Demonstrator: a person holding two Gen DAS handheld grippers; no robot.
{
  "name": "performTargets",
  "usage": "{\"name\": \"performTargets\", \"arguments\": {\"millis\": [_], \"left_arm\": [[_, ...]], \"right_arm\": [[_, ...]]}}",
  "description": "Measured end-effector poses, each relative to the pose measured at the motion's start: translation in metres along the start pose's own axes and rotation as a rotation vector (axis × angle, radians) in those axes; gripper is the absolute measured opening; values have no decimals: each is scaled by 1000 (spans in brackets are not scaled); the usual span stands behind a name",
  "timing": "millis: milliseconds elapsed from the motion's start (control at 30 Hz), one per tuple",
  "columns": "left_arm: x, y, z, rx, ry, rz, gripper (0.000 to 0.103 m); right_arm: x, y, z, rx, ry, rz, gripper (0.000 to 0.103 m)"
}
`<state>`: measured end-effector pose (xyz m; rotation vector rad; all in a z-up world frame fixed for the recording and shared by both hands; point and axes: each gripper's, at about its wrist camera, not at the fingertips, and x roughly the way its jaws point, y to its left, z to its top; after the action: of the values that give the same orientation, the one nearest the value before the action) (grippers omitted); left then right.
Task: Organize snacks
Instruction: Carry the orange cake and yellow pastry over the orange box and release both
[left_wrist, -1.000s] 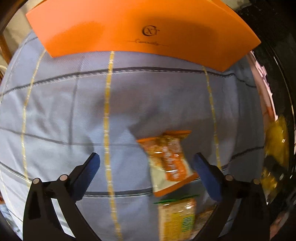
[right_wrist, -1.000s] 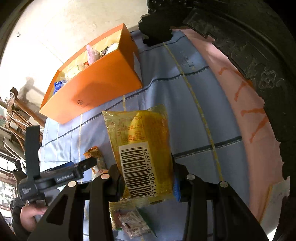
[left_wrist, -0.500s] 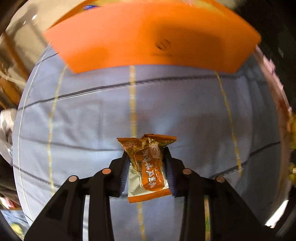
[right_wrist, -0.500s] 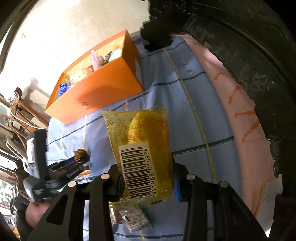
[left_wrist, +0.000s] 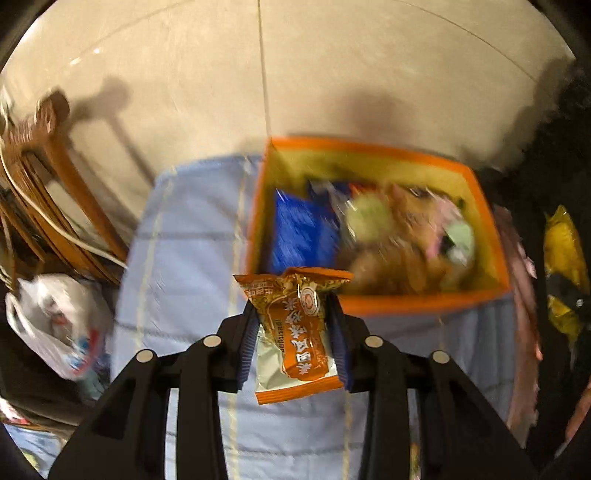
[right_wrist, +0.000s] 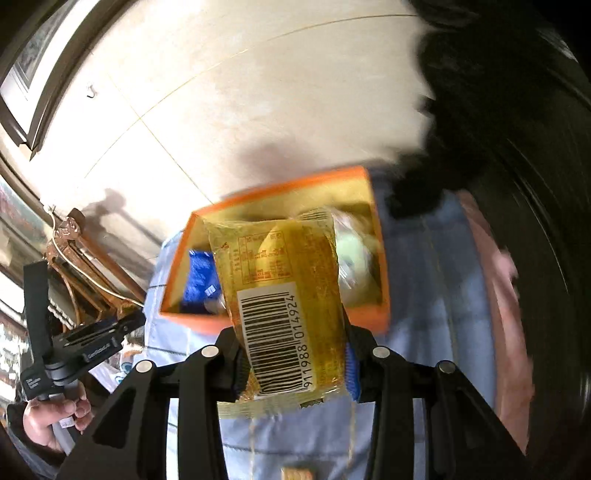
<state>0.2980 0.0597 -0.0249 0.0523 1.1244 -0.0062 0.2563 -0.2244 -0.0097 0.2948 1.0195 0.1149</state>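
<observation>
My left gripper (left_wrist: 293, 332) is shut on a small orange snack packet (left_wrist: 295, 332), held in the air over the blue cloth, just short of the near wall of the open orange box (left_wrist: 424, 301). The box holds several snacks, a blue pack among them. My right gripper (right_wrist: 293, 343) is shut on a yellow snack pack (right_wrist: 280, 295) with a barcode label, raised in front of the same orange box (right_wrist: 384, 273). The left gripper (right_wrist: 122, 325) shows at the left of the right wrist view, held by a hand (right_wrist: 51, 417).
A blue checked cloth (left_wrist: 192, 258) covers the table. Wooden chair parts (left_wrist: 55, 184) and a white plastic bag (left_wrist: 55, 325) stand at the left, a dark carved furniture edge (right_wrist: 517, 184) at the right. A small packet (right_wrist: 297, 472) lies on the cloth near me.
The left gripper closed on the orange packet and lifted it off the cloth towards the box. The right gripper rose with the yellow pack, so the box's inside now shows.
</observation>
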Motion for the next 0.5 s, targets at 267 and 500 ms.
{"name": "performTargets", "arguments": {"millis": [267,500], "left_arm": [[28,-6,62,13,-5,30,35],[39,-12,74,-33,-76,-57,95]], "right_arm": [[35,11,47,-58,52,-83,40],[52,0,60,-43,6,-173,99]]}}
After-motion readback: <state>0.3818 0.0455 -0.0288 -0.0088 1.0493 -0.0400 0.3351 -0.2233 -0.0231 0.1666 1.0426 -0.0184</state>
